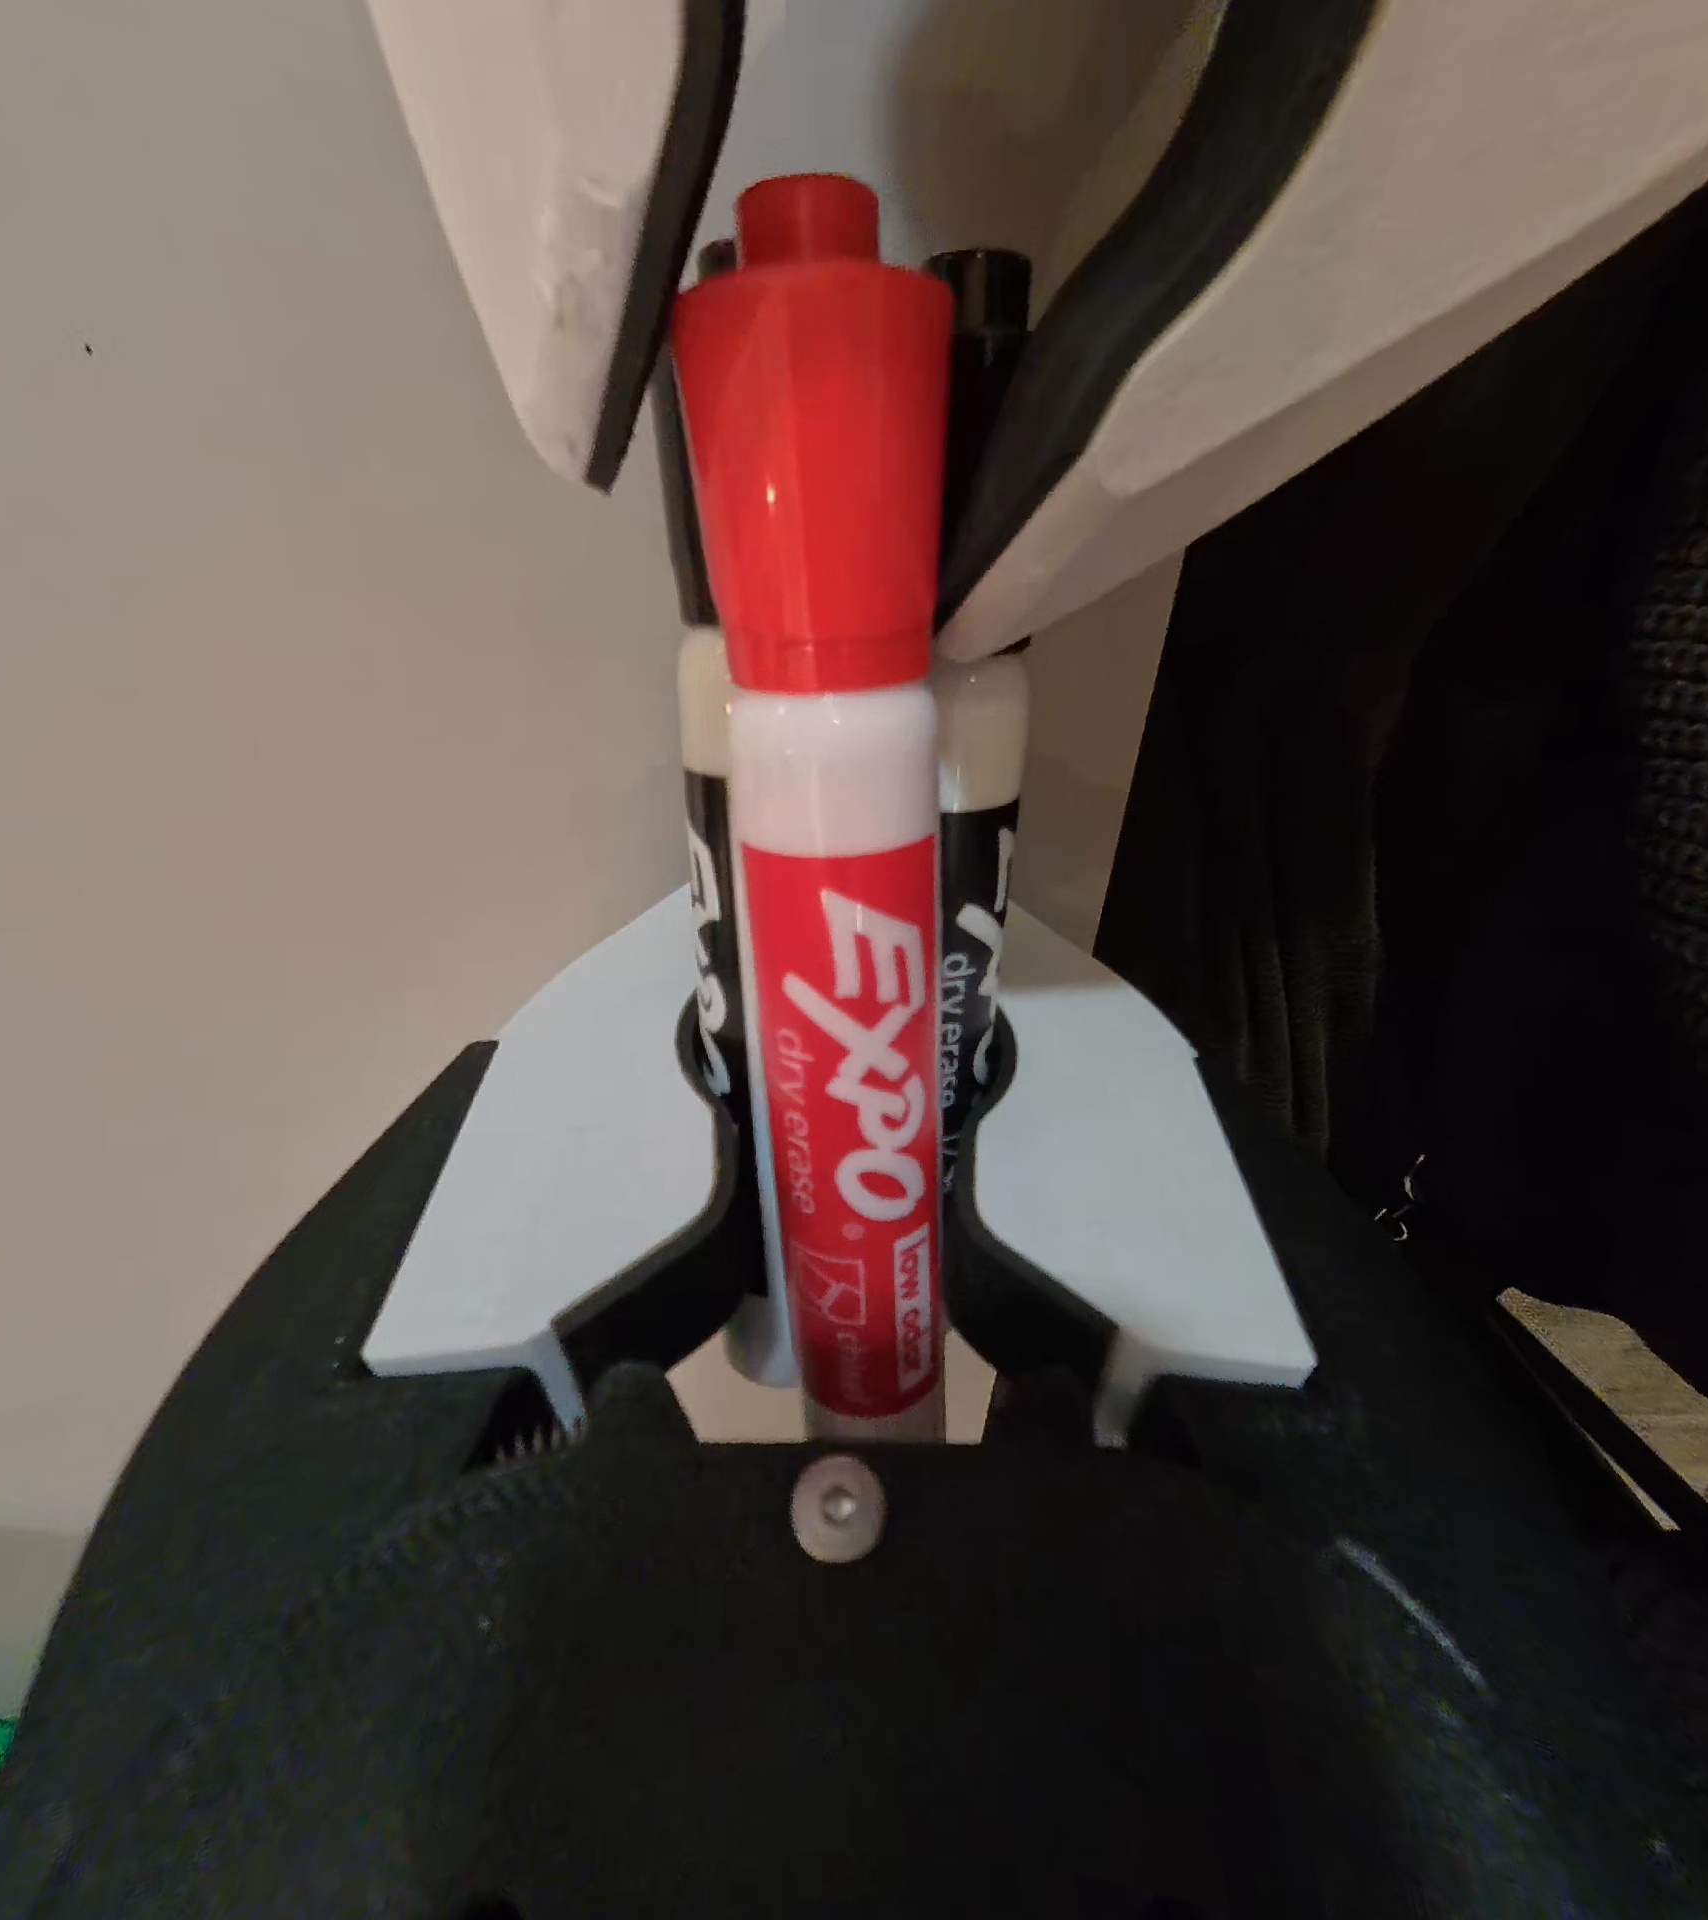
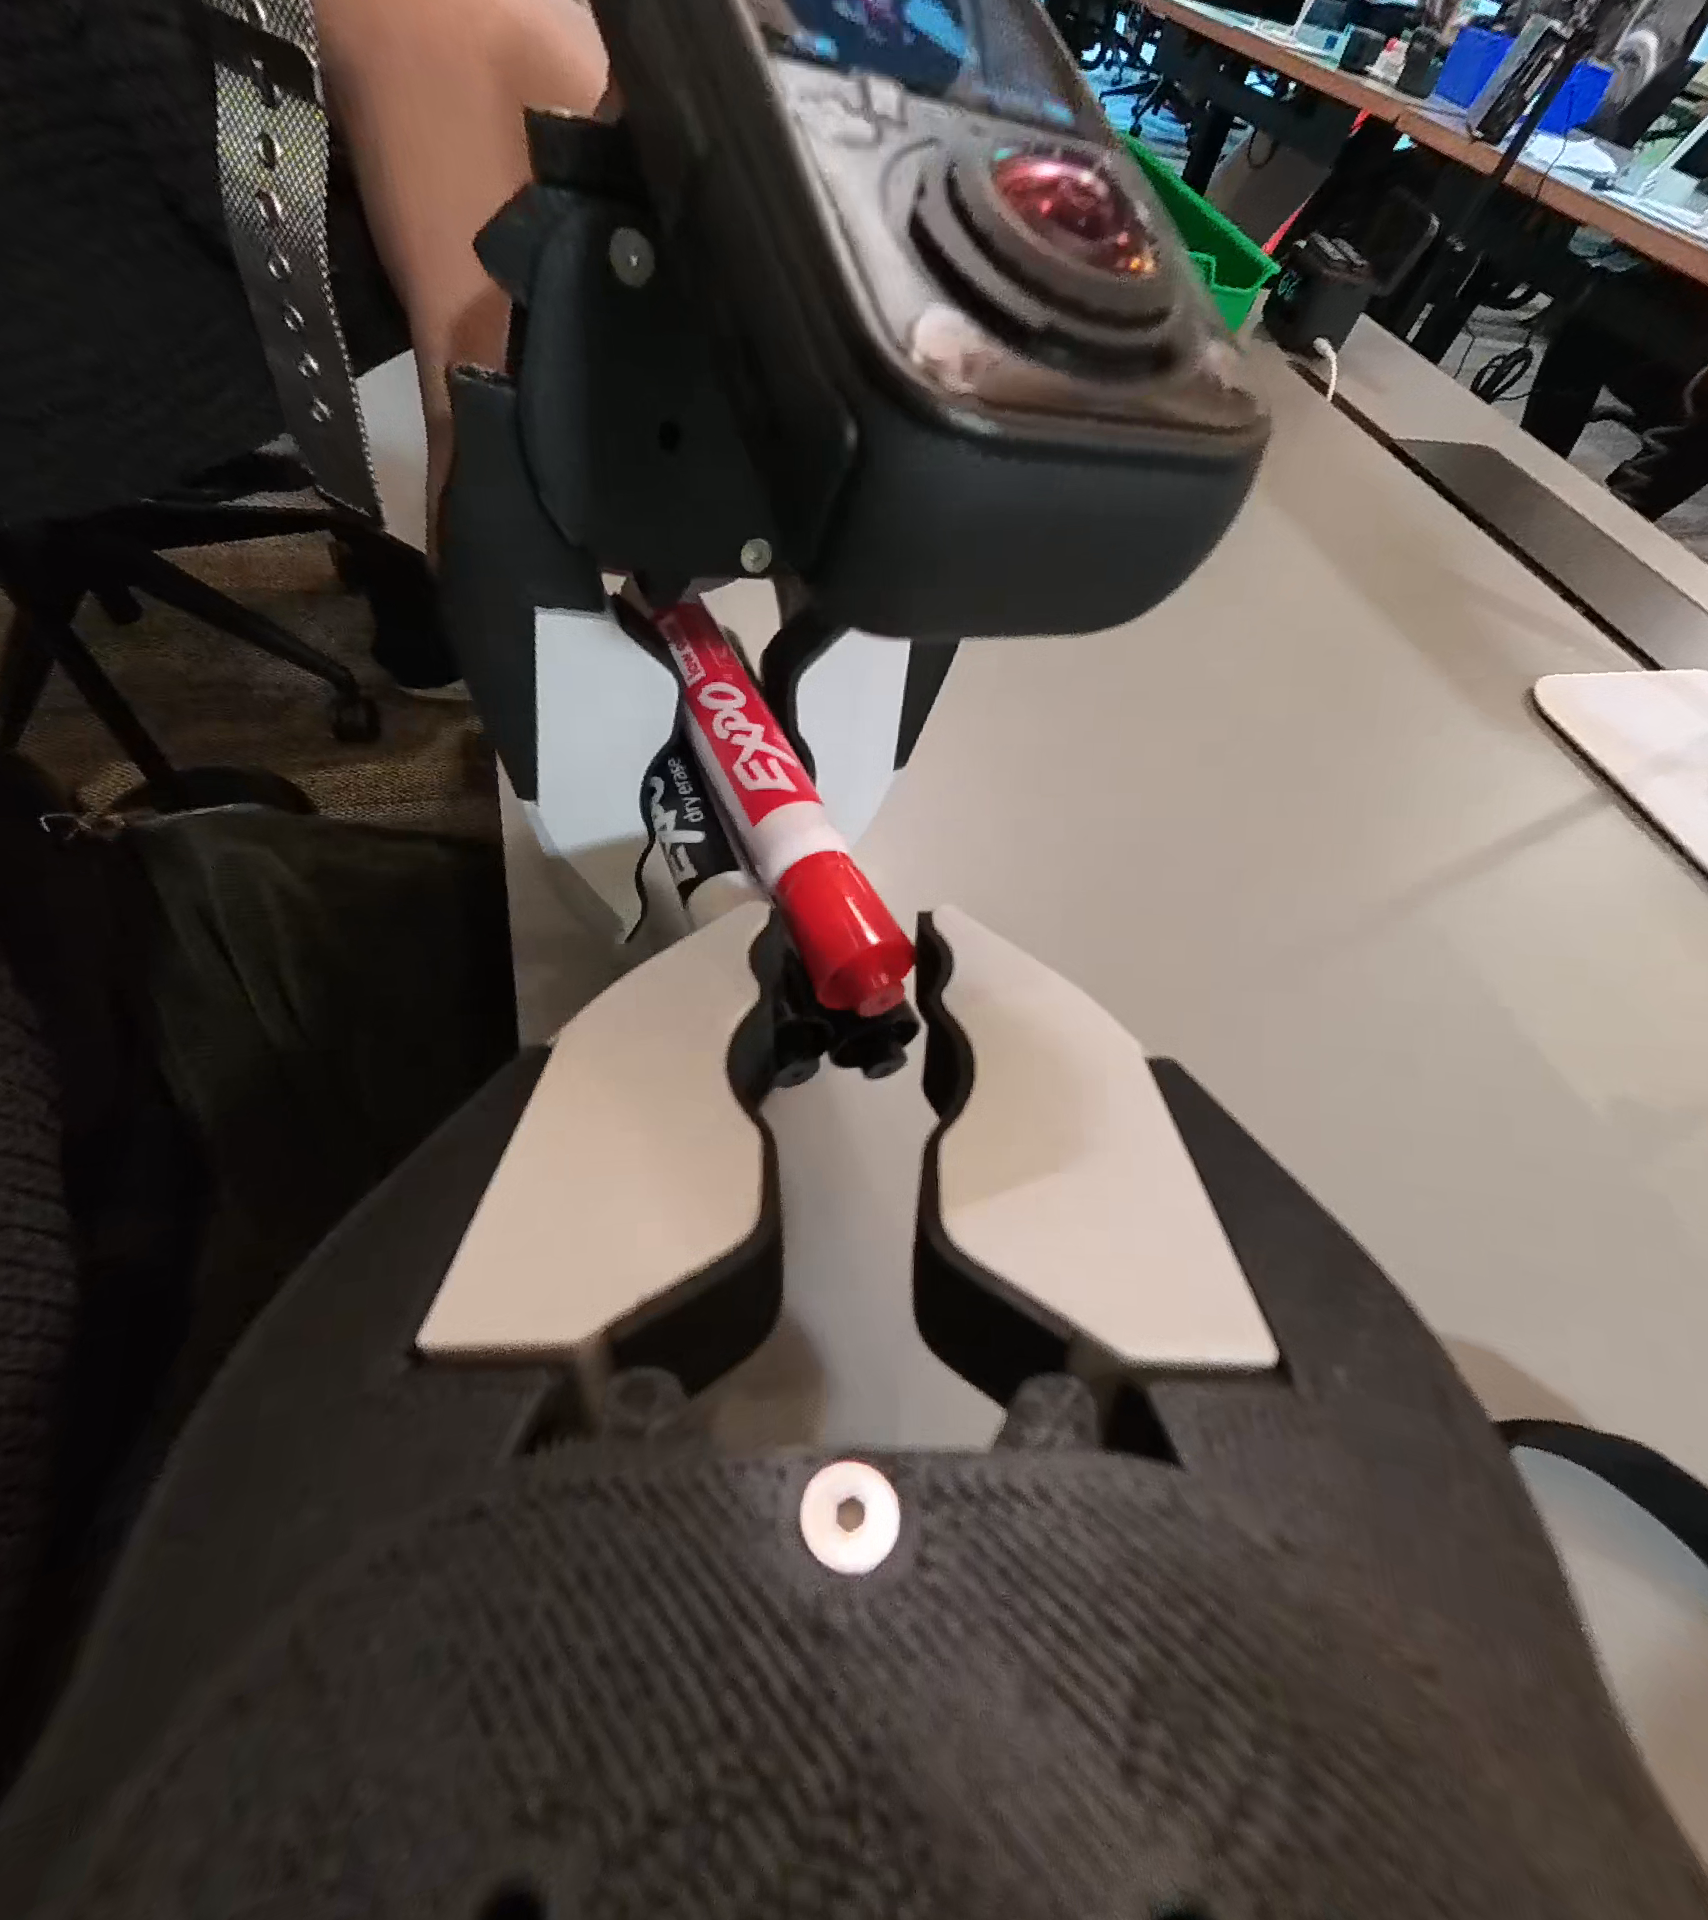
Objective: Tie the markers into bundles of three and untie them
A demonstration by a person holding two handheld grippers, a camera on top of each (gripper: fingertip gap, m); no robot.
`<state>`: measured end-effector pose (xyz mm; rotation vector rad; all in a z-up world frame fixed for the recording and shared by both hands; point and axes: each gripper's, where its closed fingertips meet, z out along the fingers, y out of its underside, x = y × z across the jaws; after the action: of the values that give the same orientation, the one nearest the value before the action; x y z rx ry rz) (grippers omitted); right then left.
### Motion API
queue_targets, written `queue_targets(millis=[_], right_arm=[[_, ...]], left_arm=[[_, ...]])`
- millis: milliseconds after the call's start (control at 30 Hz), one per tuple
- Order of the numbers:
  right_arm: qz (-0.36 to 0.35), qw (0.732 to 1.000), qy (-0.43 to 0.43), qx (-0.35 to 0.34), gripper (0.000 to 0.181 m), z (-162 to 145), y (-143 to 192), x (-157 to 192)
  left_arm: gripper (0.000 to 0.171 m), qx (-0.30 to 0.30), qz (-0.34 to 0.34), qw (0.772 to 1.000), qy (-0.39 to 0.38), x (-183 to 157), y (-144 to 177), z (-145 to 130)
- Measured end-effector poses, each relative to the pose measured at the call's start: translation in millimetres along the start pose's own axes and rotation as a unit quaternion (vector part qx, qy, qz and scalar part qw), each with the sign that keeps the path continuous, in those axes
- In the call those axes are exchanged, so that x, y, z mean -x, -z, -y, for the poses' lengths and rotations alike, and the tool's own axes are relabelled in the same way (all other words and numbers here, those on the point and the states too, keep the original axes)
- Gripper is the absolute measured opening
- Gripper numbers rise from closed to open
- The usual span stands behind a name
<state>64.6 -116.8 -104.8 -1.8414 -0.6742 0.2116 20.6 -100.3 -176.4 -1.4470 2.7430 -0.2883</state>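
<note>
Three markers are held side by side: a red marker in front and two black markers behind it. My left gripper is shut on their barrels, caps pointing away from it. My right gripper comes from the opposite side, and its fingers close on the cap ends of the same three markers from both sides. In the right wrist view the left gripper holds the bundle above the table's near edge. I see no band or tie around the markers.
A pale table stretches ahead. A white mat with a clear glass object on it lies at the right. A green bin stands behind. A dark bag and an office chair are at the left, and a person's black knit sleeve is close by. One gripper's finger ends stand about 8 cm off the other's.
</note>
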Motion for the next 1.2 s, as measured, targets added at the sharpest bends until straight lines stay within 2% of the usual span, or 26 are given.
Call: queue_targets(millis=[433,567,633,700,767,833,867,967,1033,1100,1200], right_arm=[[-0.004,1.0,0.005,0.001,0.024,-2.5,4.2,-3.8],[-0.009,1.0,0.008,0.004,0.043,-5.5,4.3,-6.2],[-0.014,1.0,-0.003,-0.013,0.046,1.1,4.7,-7.0],[-0.023,0.999,-0.03,-0.03,0.051,7.1,4.8,-10.6],[-0.039,0.993,-0.096,-0.058,0.058,14.7,5.5,-20.9],[-0.05,0.974,-0.199,-0.094,0.072,21.9,7.0,-34.4],[-0.053,0.958,-0.258,-0.115,0.073,24.2,8.4,-41.5],[-0.026,0.891,-0.413,-0.186,0.073,30.7,12.5,-52.3],[0.008,0.865,-0.466,-0.186,0.069,27.1,7.9,-47.4],[0.027,0.853,-0.492,-0.174,0.072,22.8,1.4,-41.3],[0.057,0.825,-0.527,-0.197,0.071,30.4,-2.3,-33.6]], left_arm=[[0.044,0.005,0.003,1.0,0.008,4.3,-0.4,-5.2],[0.043,0.034,0.029,0.999,0.01,11.1,-0.9,-12.9],[0.043,0.032,0.033,0.999,0.007,11.5,-0.1,-11.6],[0.043,0.027,0.038,0.999,0.004,12.4,1.7,-9.7],[0.043,0.024,0.044,0.999,0.006,14.3,4.4,-9.6],[0.043,0.022,0.051,0.998,0.012,17.3,7.4,-10.7],[0.043,0.02,0.053,0.998,0.017,19.0,9.0,-11.3],[0.043,0.006,0.046,0.999,0.023,18.6,13.5,-10.9],[0.043,-0.004,0.042,0.999,0.024,17.6,16.4,-9.4],[0.043,-0.005,0.043,0.999,0.027,18.1,17.9,-9.8],[0.043,-0.003,0.044,0.999,0.031,19.1,18.0,-12.0]])
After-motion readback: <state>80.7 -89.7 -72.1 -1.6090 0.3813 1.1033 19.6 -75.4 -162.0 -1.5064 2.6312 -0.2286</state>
